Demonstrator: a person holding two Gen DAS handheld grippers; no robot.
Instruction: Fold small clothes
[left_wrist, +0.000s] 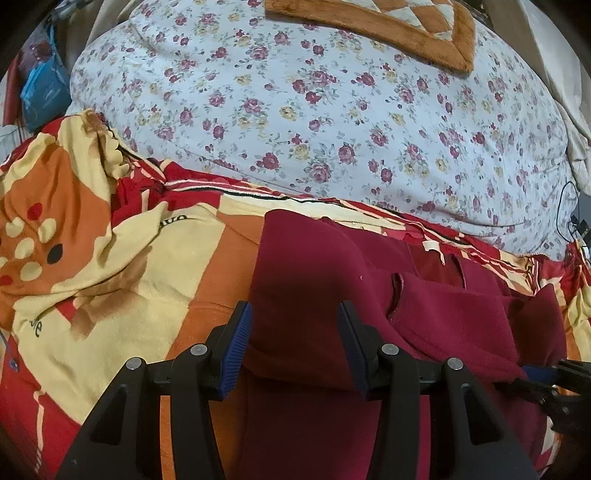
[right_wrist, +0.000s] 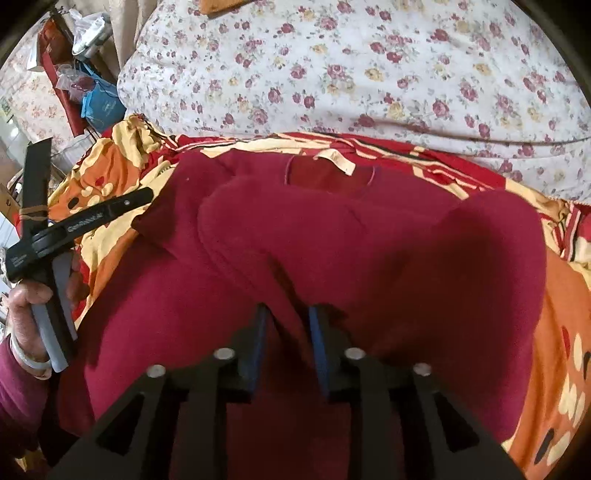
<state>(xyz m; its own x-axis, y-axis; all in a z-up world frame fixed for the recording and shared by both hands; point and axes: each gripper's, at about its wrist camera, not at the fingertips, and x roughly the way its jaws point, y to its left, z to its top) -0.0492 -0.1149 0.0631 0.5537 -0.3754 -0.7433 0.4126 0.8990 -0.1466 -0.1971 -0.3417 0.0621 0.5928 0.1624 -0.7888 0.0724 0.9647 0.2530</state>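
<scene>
A maroon fleece top (left_wrist: 314, 266) lies flat on a red, orange and cream blanket (left_wrist: 110, 258), its neckline with a white label (right_wrist: 334, 160) towards the far side. A sleeve (right_wrist: 295, 229) is folded across its front. My left gripper (left_wrist: 297, 314) stands open over the top's left part, with cloth lying in the gap between its blue pads (left_wrist: 236, 350). My right gripper (right_wrist: 289, 314) is over the top's lower middle, jaws a little apart with a ridge of maroon cloth between them. The left gripper (right_wrist: 74, 221) also shows in the right wrist view, held by a hand (right_wrist: 26, 314).
A white quilt with a flower print (left_wrist: 332, 110) is piled behind the blanket. An orange and cream mat (left_wrist: 388, 22) lies on top of it. Bags and clutter (right_wrist: 88, 92) stand at the far left. A black cable (left_wrist: 565, 206) hangs at the right.
</scene>
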